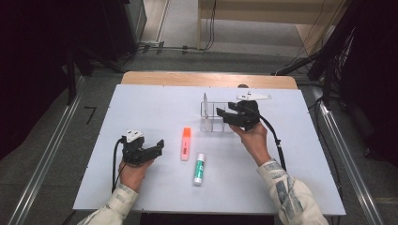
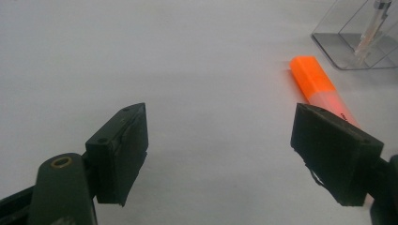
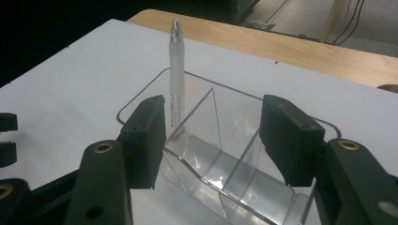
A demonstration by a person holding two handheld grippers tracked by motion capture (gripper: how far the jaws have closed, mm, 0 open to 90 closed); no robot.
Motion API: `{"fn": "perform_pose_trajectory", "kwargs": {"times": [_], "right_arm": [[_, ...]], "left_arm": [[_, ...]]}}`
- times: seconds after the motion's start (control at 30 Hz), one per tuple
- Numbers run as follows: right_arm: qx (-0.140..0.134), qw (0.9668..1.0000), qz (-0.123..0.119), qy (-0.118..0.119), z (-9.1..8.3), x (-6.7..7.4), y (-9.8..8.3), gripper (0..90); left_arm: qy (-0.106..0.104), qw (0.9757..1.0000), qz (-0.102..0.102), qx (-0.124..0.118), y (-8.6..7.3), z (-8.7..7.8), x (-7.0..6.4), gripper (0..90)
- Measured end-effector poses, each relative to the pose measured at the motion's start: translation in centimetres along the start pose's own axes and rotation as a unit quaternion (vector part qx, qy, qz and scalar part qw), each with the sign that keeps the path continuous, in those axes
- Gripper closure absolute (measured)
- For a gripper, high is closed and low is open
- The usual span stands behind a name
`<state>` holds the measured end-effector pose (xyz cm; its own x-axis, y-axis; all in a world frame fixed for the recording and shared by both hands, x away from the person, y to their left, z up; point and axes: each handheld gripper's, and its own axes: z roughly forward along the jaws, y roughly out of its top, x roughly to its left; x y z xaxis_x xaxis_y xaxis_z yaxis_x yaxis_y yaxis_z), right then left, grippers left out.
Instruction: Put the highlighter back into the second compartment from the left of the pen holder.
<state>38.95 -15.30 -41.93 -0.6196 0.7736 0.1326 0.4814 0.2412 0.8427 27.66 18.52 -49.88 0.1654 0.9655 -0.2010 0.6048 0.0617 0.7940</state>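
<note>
A clear plastic organizer [image 1: 213, 117] with dividers stands right of the board's middle, and a frosted pen [image 1: 205, 104] stands upright in its far left compartment. My right gripper [image 1: 224, 112] is open just right of it; in the right gripper view the right gripper [image 3: 211, 136] has its jaws apart over the organizer [image 3: 234, 173], with the pen [image 3: 177, 70] beyond the left jaw. An orange highlighter [image 1: 186, 143] lies flat mid-board. My left gripper [image 1: 158, 146] is open to its left, holding nothing. In the left gripper view the left gripper [image 2: 225, 140] faces bare board, with the highlighter [image 2: 319, 86] behind its right jaw.
A green-and-white marker [image 1: 199, 168] lies near the highlighter, toward the front. The white board [image 1: 150, 103] covers a wooden table [image 1: 206, 78]. Cables trail from both grippers. The organizer [image 2: 356, 42] shows at the top right of the left gripper view.
</note>
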Motion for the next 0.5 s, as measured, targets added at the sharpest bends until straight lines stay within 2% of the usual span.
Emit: {"fn": "perform_pose_trajectory", "kwargs": {"times": [0.27,0.5], "right_arm": [[0.002,0.9999,0.000,-0.012,-1.3,-0.7,-1.6,36.9],[0.002,0.9997,0.010,-0.020,-2.6,-1.7,-3.1,35.8]], "left_arm": [[-0.005,1.0000,0.002,0.000,0.0,0.1,-0.6,19.2],[-0.011,0.9999,0.004,0.004,0.0,0.3,-1.0,19.3]]}}
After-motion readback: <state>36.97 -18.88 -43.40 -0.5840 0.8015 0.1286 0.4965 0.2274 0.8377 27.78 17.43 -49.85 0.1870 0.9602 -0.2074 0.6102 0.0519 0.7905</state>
